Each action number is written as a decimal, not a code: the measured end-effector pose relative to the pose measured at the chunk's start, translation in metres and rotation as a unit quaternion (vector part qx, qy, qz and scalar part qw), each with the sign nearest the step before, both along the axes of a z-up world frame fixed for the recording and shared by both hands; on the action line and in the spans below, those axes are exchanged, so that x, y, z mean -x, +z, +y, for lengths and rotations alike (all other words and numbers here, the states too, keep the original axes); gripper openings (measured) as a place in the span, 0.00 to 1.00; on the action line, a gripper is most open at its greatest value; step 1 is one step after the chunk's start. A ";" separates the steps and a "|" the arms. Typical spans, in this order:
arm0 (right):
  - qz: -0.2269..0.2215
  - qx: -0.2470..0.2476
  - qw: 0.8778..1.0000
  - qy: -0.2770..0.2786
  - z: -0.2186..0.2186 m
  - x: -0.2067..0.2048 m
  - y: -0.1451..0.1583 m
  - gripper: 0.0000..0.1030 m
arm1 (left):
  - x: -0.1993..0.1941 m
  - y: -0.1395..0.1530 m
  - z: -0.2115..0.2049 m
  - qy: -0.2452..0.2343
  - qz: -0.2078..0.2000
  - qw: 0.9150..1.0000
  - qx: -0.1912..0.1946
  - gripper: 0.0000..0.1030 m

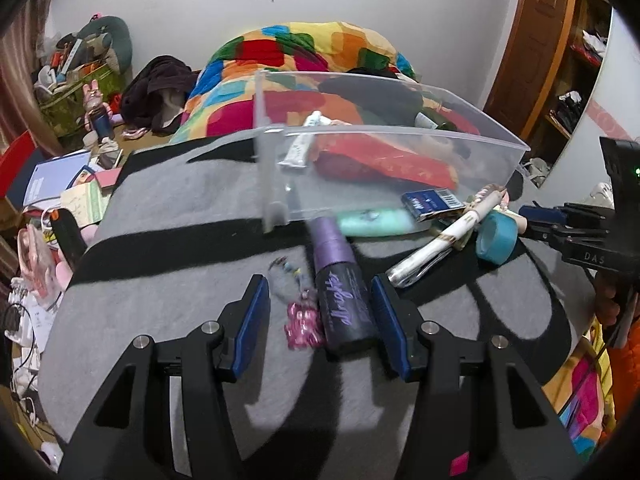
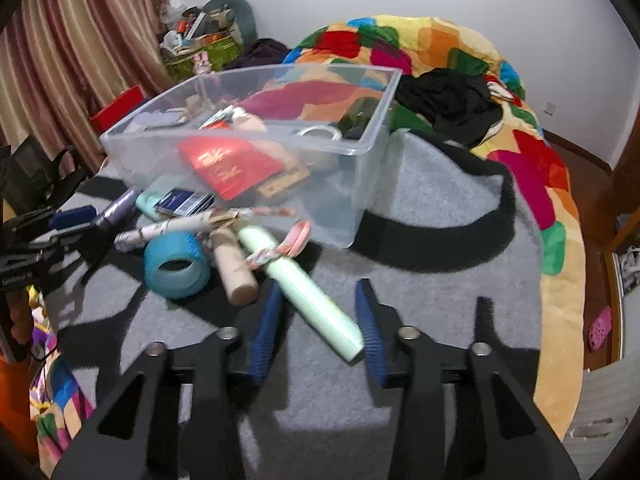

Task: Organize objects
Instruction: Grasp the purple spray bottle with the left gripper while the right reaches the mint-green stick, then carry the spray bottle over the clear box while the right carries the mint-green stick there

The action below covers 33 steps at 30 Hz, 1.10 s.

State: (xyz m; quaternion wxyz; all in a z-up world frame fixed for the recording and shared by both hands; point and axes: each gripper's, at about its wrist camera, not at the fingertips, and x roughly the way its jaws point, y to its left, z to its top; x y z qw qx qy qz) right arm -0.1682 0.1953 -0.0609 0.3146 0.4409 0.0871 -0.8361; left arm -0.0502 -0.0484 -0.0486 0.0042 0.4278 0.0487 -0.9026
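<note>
A clear plastic bin [image 1: 400, 136] [image 2: 360, 160] sits on a grey and black blanket and holds a red packet [image 2: 228, 164] and small items. My left gripper [image 1: 320, 292] is open, its jaws around a purple spray bottle [image 1: 344, 300] and a pink charm [image 1: 302, 324]. My right gripper [image 2: 318, 292] is open, its jaws around a pale green tube [image 2: 304, 292]. Beside it lie a blue tape roll [image 2: 176, 264], a beige tube [image 2: 234, 268] and a white patterned tube [image 2: 168, 228].
A blue box [image 1: 432, 202] and a mint tube [image 1: 372, 222] lie against the bin. A colourful quilt [image 2: 420, 48] with black clothing [image 2: 448, 100] lies behind. Clutter fills the floor at left [image 1: 60, 200]. A wooden door [image 1: 536, 40] is at right.
</note>
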 end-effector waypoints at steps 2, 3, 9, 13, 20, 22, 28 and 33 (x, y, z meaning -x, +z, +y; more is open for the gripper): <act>0.004 -0.002 1.000 0.003 0.001 -0.006 0.000 0.27 | -0.004 -0.001 -0.004 0.002 -0.001 1.000 0.001 0.51; 0.002 0.000 1.000 0.006 0.002 -0.009 0.000 0.24 | -0.005 -0.001 -0.004 0.002 -0.001 1.000 0.002 0.51; -0.004 -0.006 1.000 0.020 0.007 -0.023 0.002 0.21 | -0.002 0.003 -0.001 -0.007 0.008 1.000 0.002 0.51; 0.003 -0.007 1.000 0.013 0.002 -0.018 0.006 0.21 | 0.006 0.002 0.006 -0.024 0.008 1.000 -0.003 0.42; -0.003 -0.007 1.000 0.016 -0.008 -0.011 0.001 0.20 | 0.009 -0.005 0.006 -0.022 0.007 1.000 -0.013 0.27; -0.008 0.003 1.000 0.013 -0.004 -0.013 0.000 0.16 | 0.005 -0.005 0.004 -0.020 0.010 1.000 -0.018 0.25; -0.013 0.014 1.000 -0.012 0.014 -0.023 0.000 0.14 | -0.006 -0.004 0.005 -0.005 0.019 1.000 -0.019 0.24; -0.009 0.023 0.999 -0.033 0.027 -0.029 0.009 0.14 | -0.011 0.008 0.006 -0.005 0.038 0.999 -0.036 0.24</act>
